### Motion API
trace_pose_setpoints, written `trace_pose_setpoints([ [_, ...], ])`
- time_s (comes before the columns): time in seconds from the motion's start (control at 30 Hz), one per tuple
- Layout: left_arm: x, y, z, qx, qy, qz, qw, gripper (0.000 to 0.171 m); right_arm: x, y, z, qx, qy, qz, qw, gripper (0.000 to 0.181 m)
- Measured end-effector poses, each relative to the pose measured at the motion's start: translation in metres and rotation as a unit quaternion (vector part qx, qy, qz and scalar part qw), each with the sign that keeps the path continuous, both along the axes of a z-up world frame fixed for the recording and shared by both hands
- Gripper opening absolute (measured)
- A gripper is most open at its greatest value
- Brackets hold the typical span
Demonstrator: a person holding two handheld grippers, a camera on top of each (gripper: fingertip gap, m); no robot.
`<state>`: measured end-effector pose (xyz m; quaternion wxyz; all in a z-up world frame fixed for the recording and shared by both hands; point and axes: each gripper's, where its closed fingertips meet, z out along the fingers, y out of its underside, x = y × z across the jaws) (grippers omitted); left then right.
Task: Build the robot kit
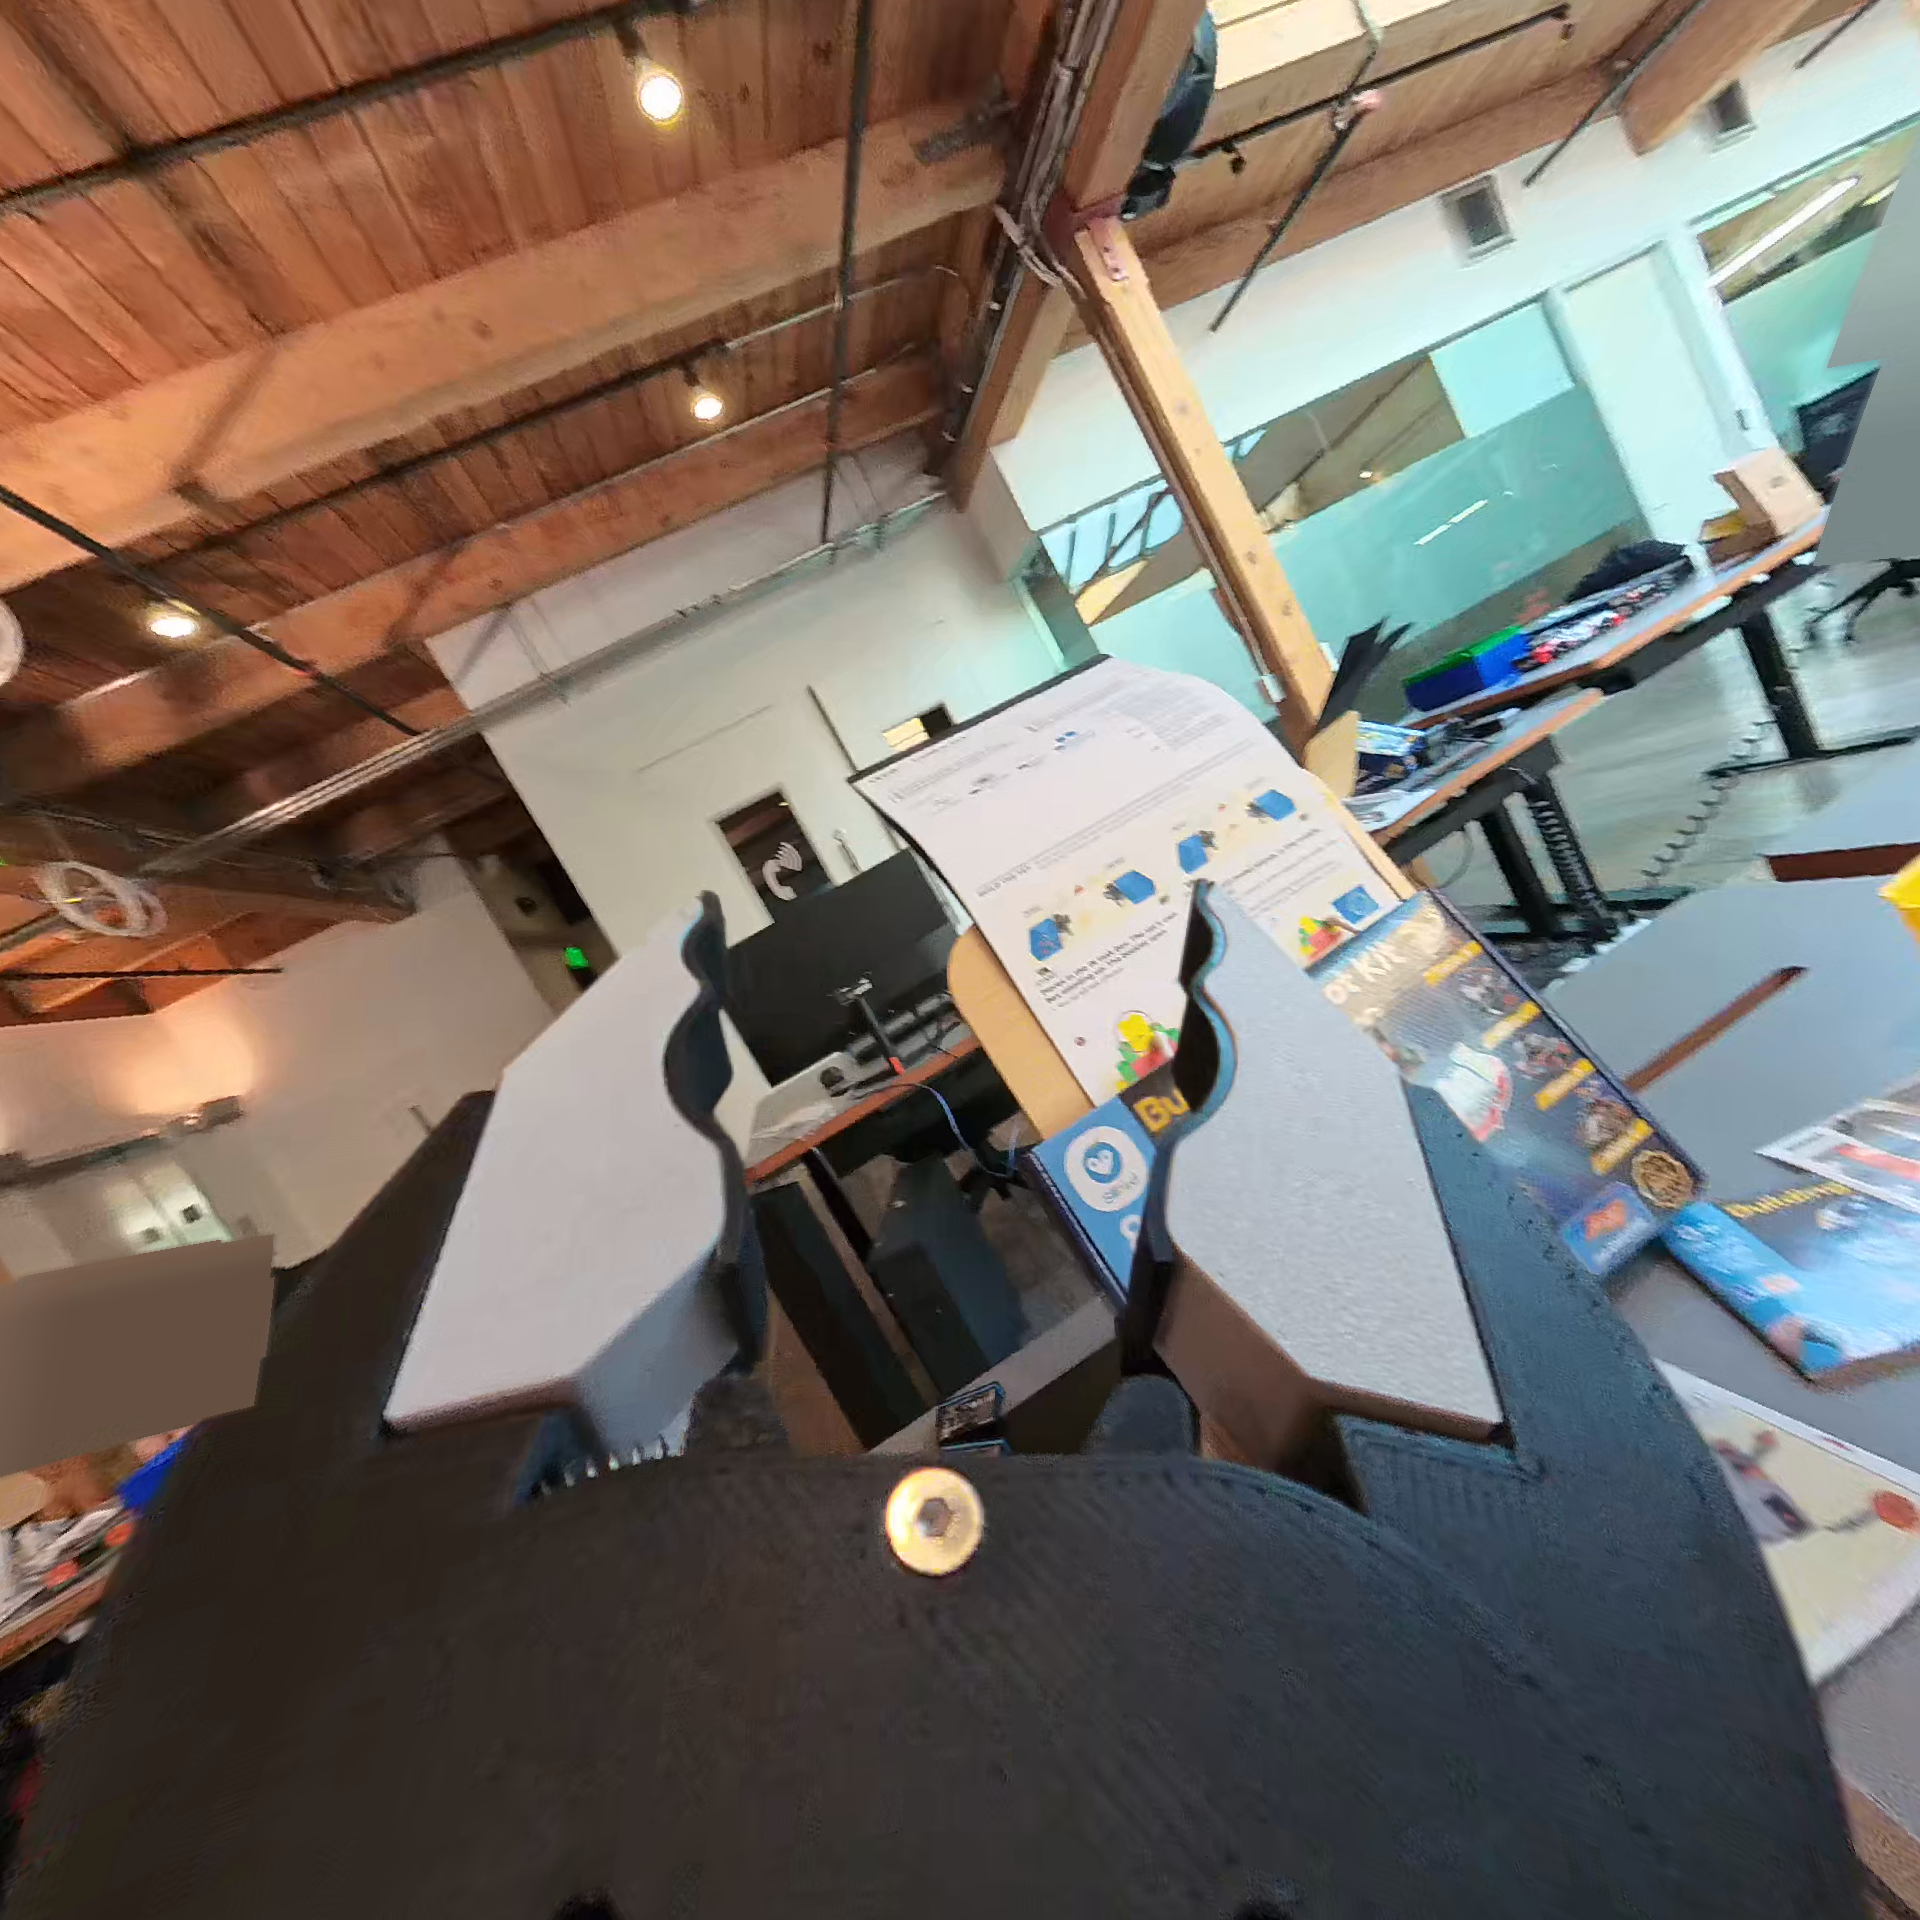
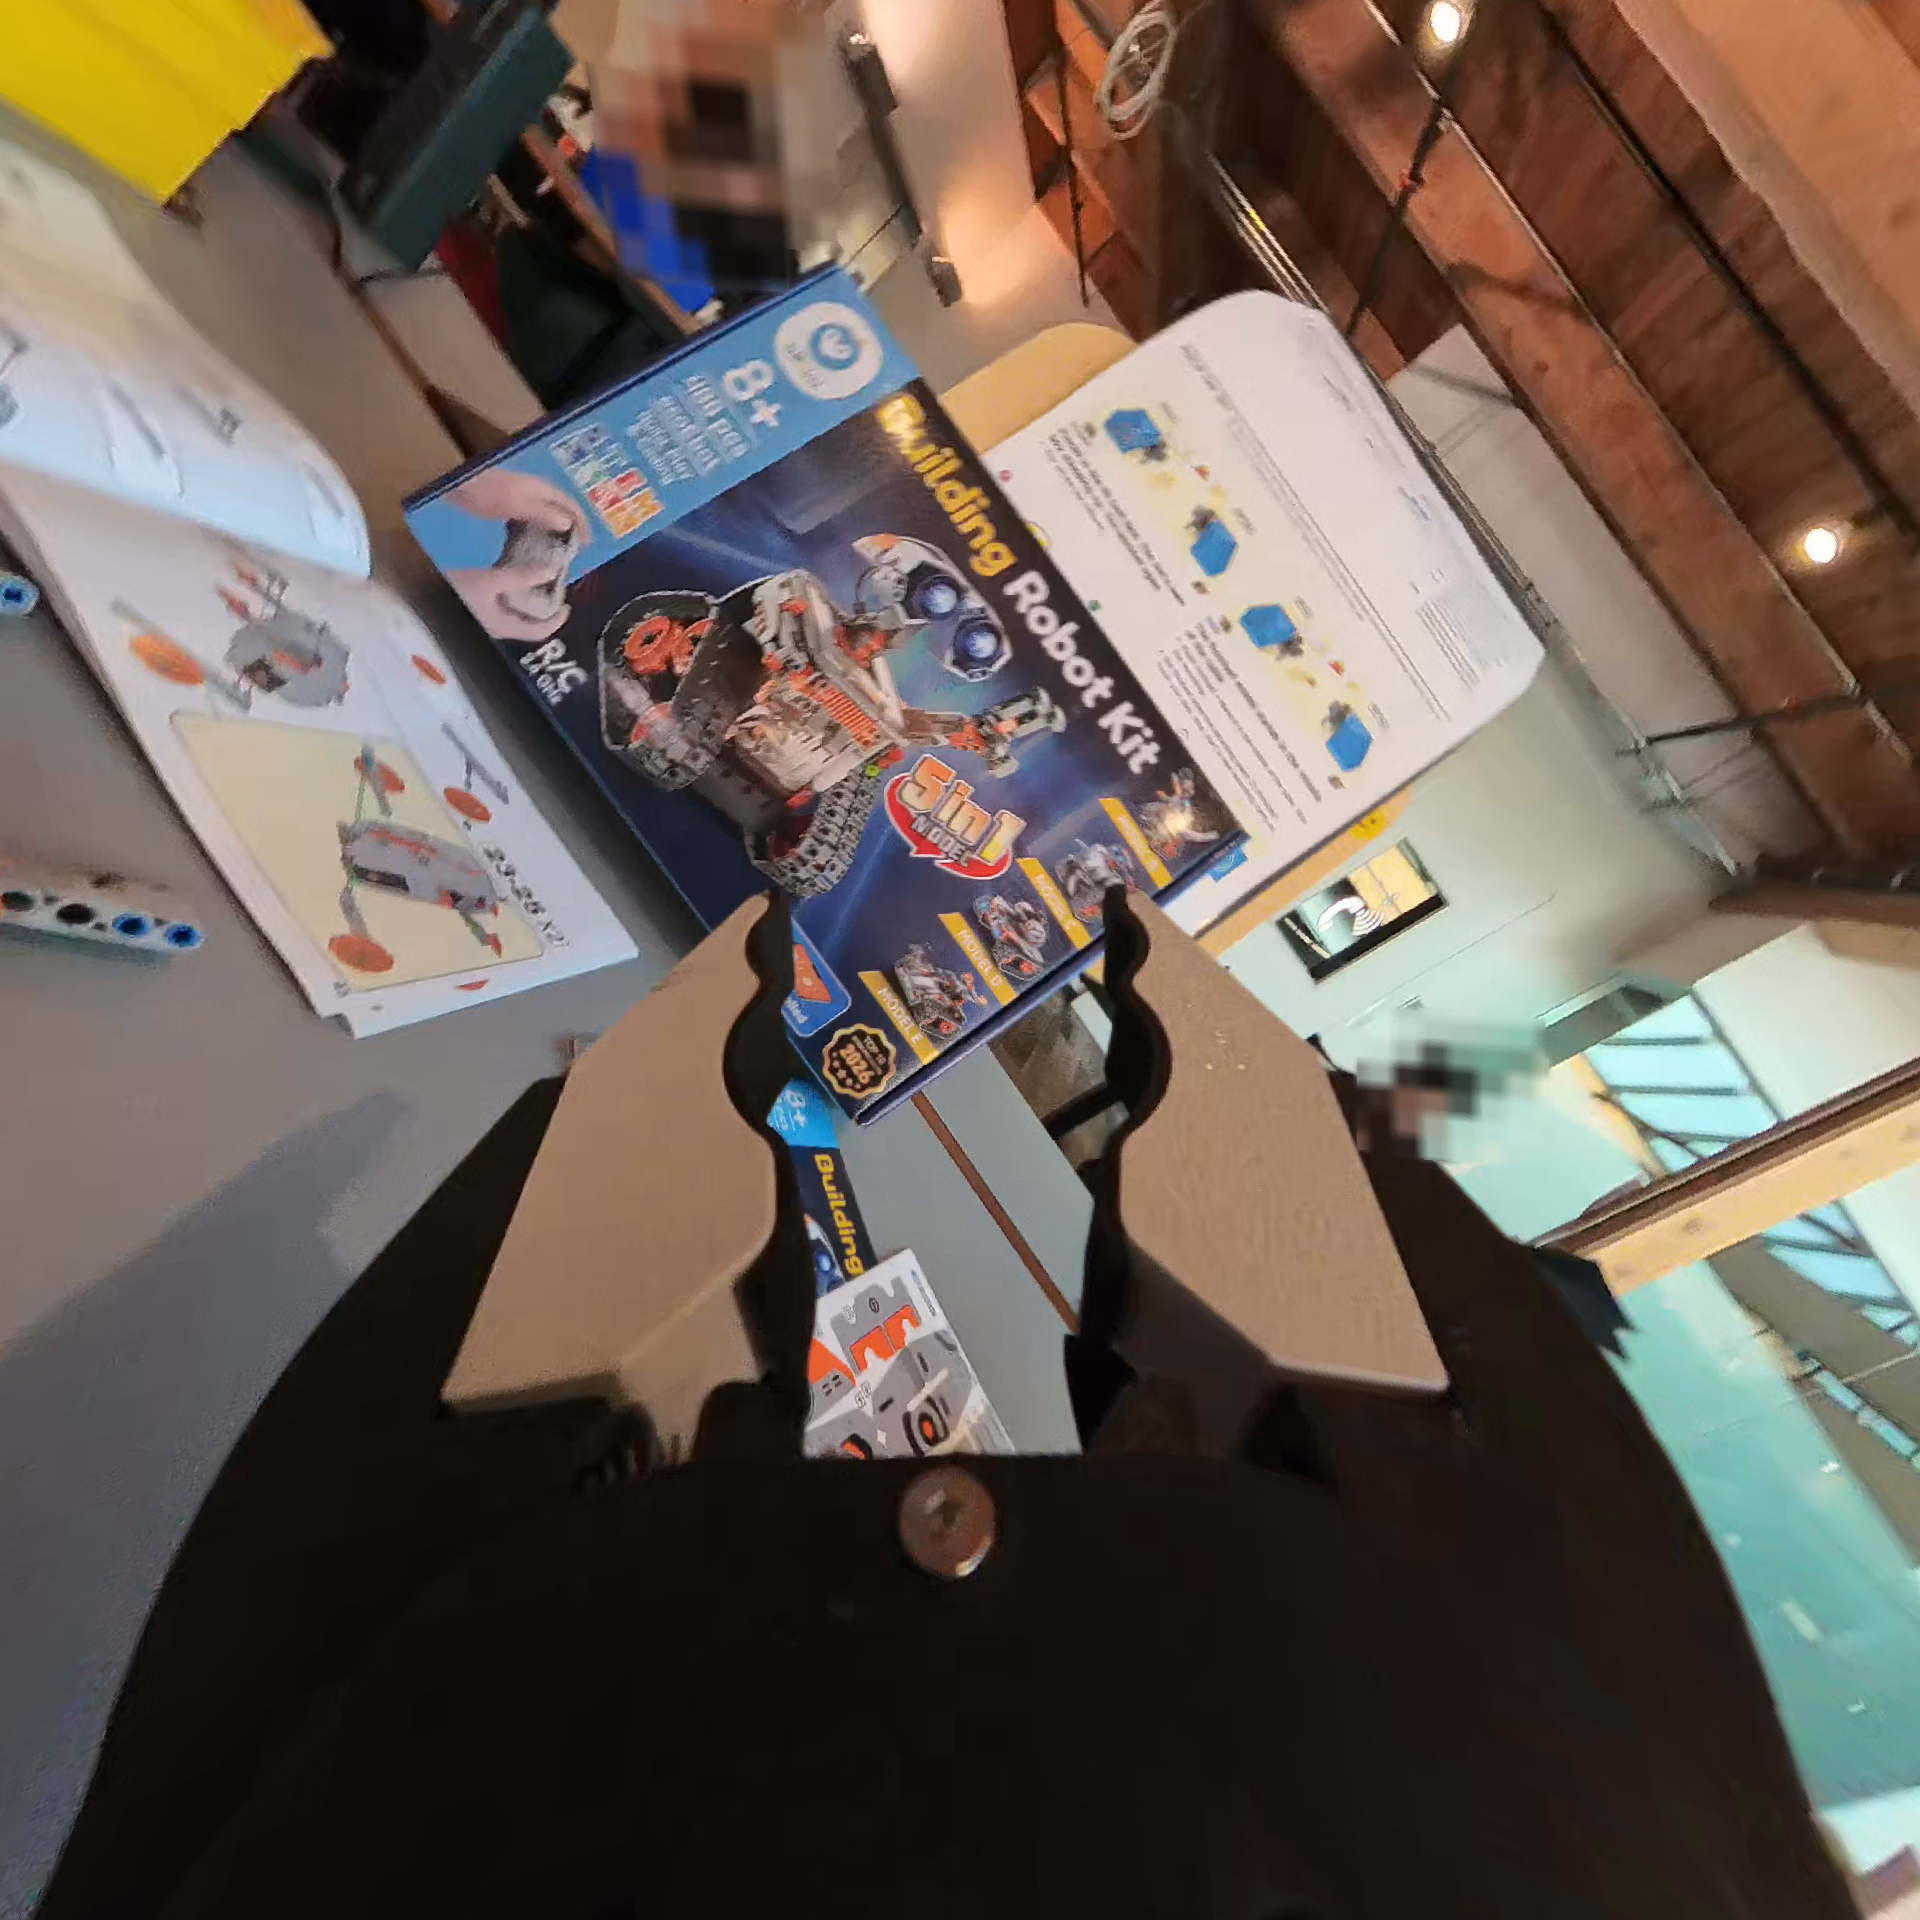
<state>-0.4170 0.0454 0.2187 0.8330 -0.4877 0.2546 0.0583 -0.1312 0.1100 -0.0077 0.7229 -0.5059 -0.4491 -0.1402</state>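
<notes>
My left gripper (image 1: pixel 956 914) is open and empty, held up in the air and tilted toward the ceiling. Just beyond its right finger a blue toy kit box (image 1: pixel 1486 1070) stands edge-on, with a printed instruction sheet (image 1: pixel 1132 831) on a wooden stand behind it. My right gripper (image 2: pixel 943 914) is open and empty, above the grey table (image 2: pixel 208 1143), with its fingertips in front of the lower edge of the same box (image 2: pixel 810 665), whose front shows a robot picture. The instruction sheet (image 2: pixel 1299 582) stands behind the box.
An open manual (image 2: pixel 312 727) lies on the table left of the box. A grey beam with blue pins (image 2: pixel 94 914) lies at the left edge. A booklet (image 2: pixel 894 1351) lies under my right gripper. A yellow bin (image 2: pixel 135 73) stands far left. Other desks (image 1: pixel 1662 644) are behind. The gap from one gripper's tips to the other's is roughly 40 centimeters.
</notes>
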Motion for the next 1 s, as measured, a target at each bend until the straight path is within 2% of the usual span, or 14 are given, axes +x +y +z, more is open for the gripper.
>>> trace_pose_setpoints([
  [0.1,-0.003,0.003,-0.002,0.002,0.012,0.019,1.0,0.085,-0.015,-0.004,-0.01,0.008,-0.038,0.006,0.999,0.058],
  [0.3,-0.009,0.013,-0.011,0.006,0.066,0.083,0.994,0.071,-0.015,-0.003,-0.014,-0.01,-0.03,0.009,0.999,0.053],
  [0.53,0.0,0.029,-0.035,-0.054,0.099,0.069,0.991,0.071,-0.017,-0.001,-0.026,-0.066,-0.013,0.021,0.998,0.046],
  [0.67,0.01,0.042,-0.075,-0.126,0.193,0.075,0.97,0.061,-0.031,-0.005,-0.048,-0.105,-0.049,0.05,0.992,0.045],
  [0.73,0.005,0.052,-0.088,-0.131,0.251,0.132,0.95,0.058,-0.036,-0.008,-0.058,-0.111,-0.077,0.057,0.989,0.045],
  [0.8,-0.005,0.062,-0.092,-0.122,0.285,0.199,0.93,0.047,-0.039,-0.009,-0.066,-0.116,-0.104,0.057,0.986,0.045],
  [0.83,-0.007,0.065,-0.097,-0.129,0.295,0.212,0.923,0.048,-0.04,-0.01,-0.068,-0.116,-0.113,0.058,0.985,0.045],
  [1.0,-0.003,0.071,-0.111,-0.174,0.267,0.179,0.931,0.051,-0.049,-0.022,-0.083,-0.135,-0.153,0.094,0.974,0.038],
])
